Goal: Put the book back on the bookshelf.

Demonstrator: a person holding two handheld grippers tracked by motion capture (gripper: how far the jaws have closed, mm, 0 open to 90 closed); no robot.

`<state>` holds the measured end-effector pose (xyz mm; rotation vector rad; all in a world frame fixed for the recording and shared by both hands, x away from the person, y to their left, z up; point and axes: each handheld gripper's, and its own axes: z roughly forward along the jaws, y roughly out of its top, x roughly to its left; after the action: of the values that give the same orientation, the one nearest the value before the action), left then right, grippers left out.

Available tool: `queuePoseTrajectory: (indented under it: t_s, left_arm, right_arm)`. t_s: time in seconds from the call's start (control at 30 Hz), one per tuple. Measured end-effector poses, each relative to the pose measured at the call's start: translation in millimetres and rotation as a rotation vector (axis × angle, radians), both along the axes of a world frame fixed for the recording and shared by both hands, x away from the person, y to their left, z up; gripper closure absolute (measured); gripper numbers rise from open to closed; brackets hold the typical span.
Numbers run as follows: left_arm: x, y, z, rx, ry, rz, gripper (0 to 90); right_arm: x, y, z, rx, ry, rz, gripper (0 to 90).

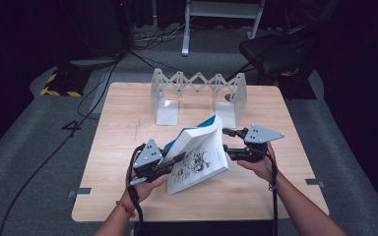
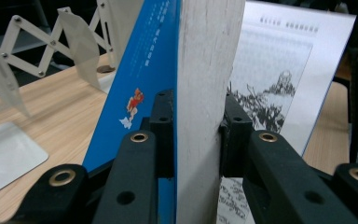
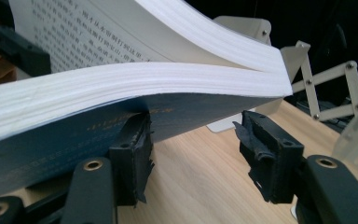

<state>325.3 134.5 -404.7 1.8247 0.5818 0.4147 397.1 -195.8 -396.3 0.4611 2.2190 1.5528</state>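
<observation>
The left gripper (image 1: pixel 174 160) squeezes the thick blue-covered paper book (image 1: pixel 197 155) above the wooden desk (image 1: pixel 128 123), near its front edge. The right gripper (image 1: pixel 229 142) is half open, one pad under the cover.

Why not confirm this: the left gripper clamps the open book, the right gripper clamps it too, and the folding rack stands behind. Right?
Not quite. The left gripper does clamp the book, and the rack stands behind. But the right gripper view shows the right gripper open below the book, not clamped.

book (image 1: pixel 197 155) before rack (image 1: pixel 199 93), between tongs
</observation>
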Motion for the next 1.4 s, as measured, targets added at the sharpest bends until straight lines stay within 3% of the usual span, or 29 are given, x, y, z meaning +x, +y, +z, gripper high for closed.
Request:
queuePoseTrajectory:
  t_s: [0.27,0.43,0.67,0.77,0.9,1.0,1.07,1.1,1.13,1.17,1.2,1.3,1.4]
  left_arm:
    - [-12.6,11.2,-5.2,0.013,-0.04,0.031,71.8]
    - [-16.8,9.8,-8.7,0.05,-0.055,0.018,70.2]
    - [-16.3,18.7,-6.6,0.086,-0.042,0.007,70.2]
    - [-16.6,20.2,-7.7,0.101,-0.045,0.01,62.7]
    - [-16.2,20.0,-11.1,0.085,-0.035,0.032,50.5]
    - [-13.1,21.4,-14.0,0.05,-0.007,0.046,41.8]
    - [-9.7,21.6,-16.4,0.026,0.025,0.019,39.3]
    - [-10.0,19.9,-17.2,0.025,0.026,-0.009,43.9]
    - [-10.0,19.9,-17.2,0.025,0.026,-0.009,51.7]
    - [-11.6,16.1,-17.1,0.05,0.009,-0.009,51.7]
    - [-12.4,14.5,-16.5,0.06,-0.002,-0.005,57.2]
    - [-8.8,19.7,-16.9,0.012,-0.001,-0.008,68.7]
    - [-4.5,15.9,-19.8,-0.026,0.004,-0.038,70.0]
  right_arm:
    - [-4.7,21.4,11.9,-0.004,-0.049,0.011,44.6]
    - [-6.6,29.6,15.0,0.006,-0.03,0.058,44.6]
    - [-8.8,38.0,16.4,0.029,-0.011,0.123,42.8]
    - [-7.2,44.2,18.2,0.039,-0.005,0.136,42.4]
    - [-6.9,50.7,19.6,0.045,0.0,0.138,42.1]
    - [-5.3,55.0,19.1,0.037,0.006,0.14,41.0]
    - [-4.3,57.1,18.4,0.026,0.009,0.135,40.9]
    - [-3.9,58.4,17.9,0.02,0.006,0.128,40.9]
    - [-3.9,58.4,17.9,0.02,0.006,0.128,40.9]
    - [-3.7,58.8,17.6,0.024,0.008,0.129,40.9]
    - [-3.8,59.0,17.5,0.026,0.008,0.129,40.9]
    - [-3.6,56.8,16.9,0.028,0.006,0.124,40.8]
    - [-4.0,50.3,16.3,0.026,0.001,0.108,40.8]
